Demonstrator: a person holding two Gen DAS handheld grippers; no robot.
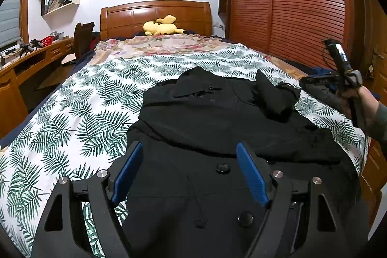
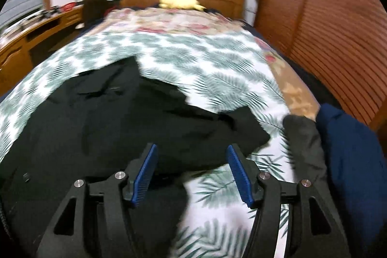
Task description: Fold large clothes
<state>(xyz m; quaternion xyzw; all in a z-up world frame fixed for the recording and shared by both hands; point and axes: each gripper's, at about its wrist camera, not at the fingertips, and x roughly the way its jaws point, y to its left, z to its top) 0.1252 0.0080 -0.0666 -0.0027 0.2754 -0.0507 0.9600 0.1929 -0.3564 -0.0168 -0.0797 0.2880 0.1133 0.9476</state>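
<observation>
Two grippers: I hold both over the bed, each with its blue pads spread apart and nothing between them.
Left gripper [image 1: 188, 171]: it hangs above the near part of the coat [image 1: 217, 127], over the buttoned front; I judge it clear of the cloth, though I cannot be sure.
Right gripper [image 2: 192, 172]: it sits over the coat's right edge, where black cloth meets the leaf-print bedspread [image 2: 217, 69]; this view is smeared, so I cannot read the contact there.
Coat: it lies spread on the middle of the bed, collar toward the far headboard [image 1: 154, 16], one sleeve [image 1: 273, 98] bunched up on the right.
Risk one: if I grab through that bunched sleeve I judge the fold will trap a lump and come out crooked.
Risk two: black on black hides the layers, so I may pinch one layer only, or catch the bedspread with it and drag the print along.
Risk three: the dark blue garment [image 2: 350, 161] and grey cloth [image 2: 304, 144] lie just beside the right gripper; a wide sweep could snag them.
Risk four: thick coat cloth may slip from the pads mid-lift.
</observation>
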